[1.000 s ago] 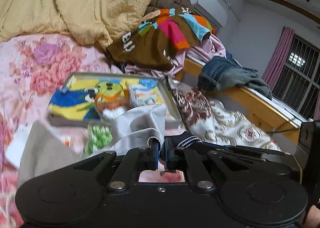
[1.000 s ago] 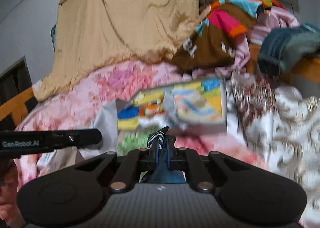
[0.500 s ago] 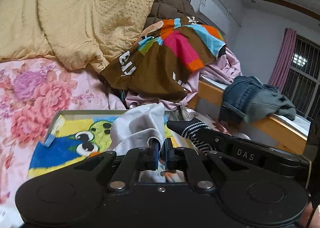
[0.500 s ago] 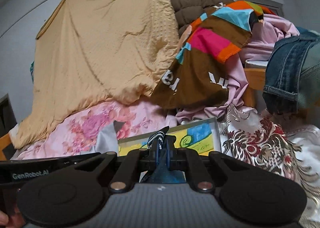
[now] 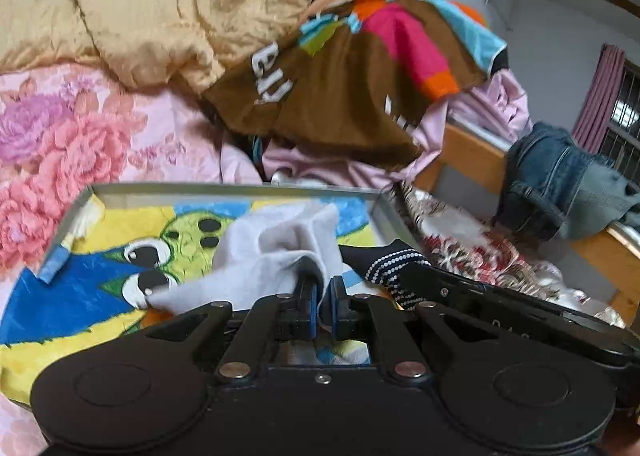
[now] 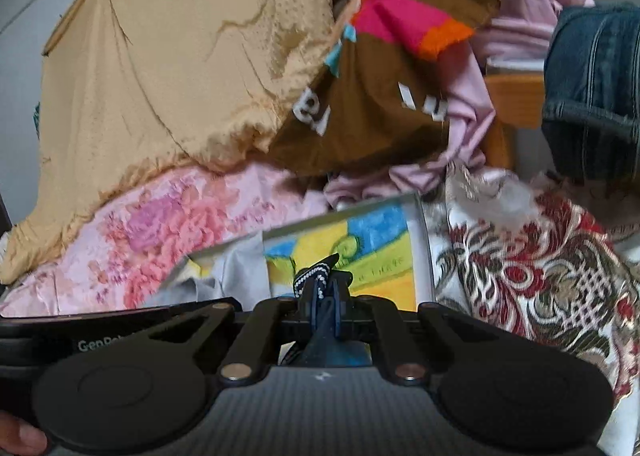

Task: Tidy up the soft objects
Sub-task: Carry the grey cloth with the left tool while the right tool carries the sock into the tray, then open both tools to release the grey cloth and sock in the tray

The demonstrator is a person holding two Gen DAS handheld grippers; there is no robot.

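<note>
My left gripper [image 5: 323,298] is shut on a light grey sock [image 5: 276,252], which bunches up over a shallow box [image 5: 224,189] with a cartoon-print lining in blue, yellow and green. Just to its right the right gripper reaches in with a dark navy sock with white dotted stripes [image 5: 390,270]. In the right wrist view my right gripper [image 6: 325,302] is shut on that navy sock [image 6: 314,276], above the box's near right corner [image 6: 418,232]. The grey sock [image 6: 240,272] shows at the left there, beside the left gripper's black body.
The box lies on a pink floral bedspread [image 5: 80,135]. Behind it are a tan blanket [image 5: 168,3], a brown multicoloured garment [image 5: 340,87] and pink cloth. A red-patterned white quilt [image 6: 540,276] lies right, with jeans [image 5: 552,179] over a wooden bed rail [image 5: 472,151].
Both grippers have moved forward over the bed to the box, each carrying its sock. The box now fills the lower view, and the socks hang above its lining.
</note>
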